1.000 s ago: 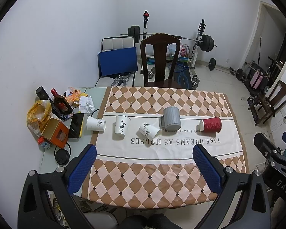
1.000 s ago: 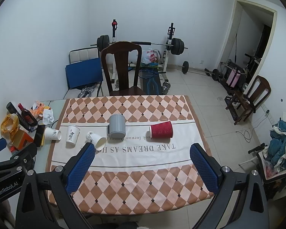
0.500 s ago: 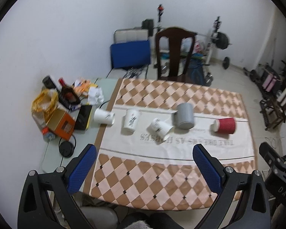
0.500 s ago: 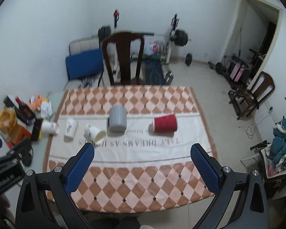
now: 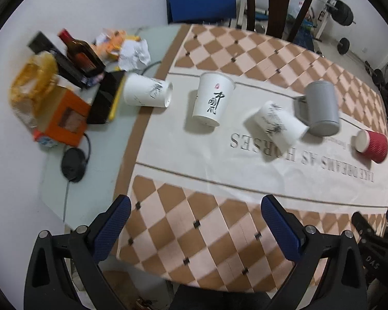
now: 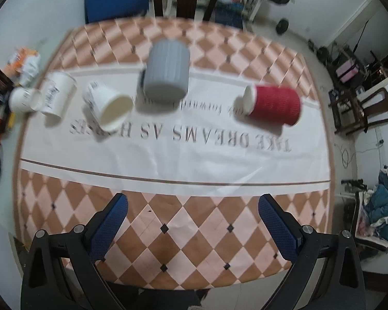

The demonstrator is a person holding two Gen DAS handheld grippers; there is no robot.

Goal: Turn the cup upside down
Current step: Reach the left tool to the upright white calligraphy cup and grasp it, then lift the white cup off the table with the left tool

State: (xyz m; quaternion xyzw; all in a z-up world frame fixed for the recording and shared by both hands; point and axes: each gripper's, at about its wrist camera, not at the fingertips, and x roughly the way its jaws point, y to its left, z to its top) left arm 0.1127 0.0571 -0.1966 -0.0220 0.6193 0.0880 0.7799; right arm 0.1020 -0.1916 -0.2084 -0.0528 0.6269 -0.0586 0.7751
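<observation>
Closing on the table from above, both grippers now sit much lower and nearer the cloth than they did a second ago, when the whole room and the far chair filled each view; the cups have grown large in both wrist cameras and the right view is smeared with motion, so I judge the approach is under way and no cup has been touched. Nearest, the left gripper [image 5: 194, 215] hangs over the near checkered edge of the tablecloth [image 5: 199, 232] with its blue pads spread wide and nothing between them, and the right gripper [image 6: 192, 213] is likewise wide apart and empty over the same near band. Farther out, along the white strip with the printed lettering, the row of cups lies where it was: a white paper cup on its side [image 5: 147, 93] at the left edge of the cloth, the upright-looking white cup with black calligraphy [image 5: 212, 102], a tipped white cup [image 5: 278, 127] with its mouth toward the cameras, the grey mug [image 6: 167, 71] just beside it, seemingly standing on its mouth, and the red ribbed cup [image 6: 274, 104] lying on its side at the right, well apart from the others. Which cup is meant I cannot tell; the red one sits most directly ahead of the right gripper. Beyond, clutter [image 5: 64, 77] crowds the bare table left of the cloth.
</observation>
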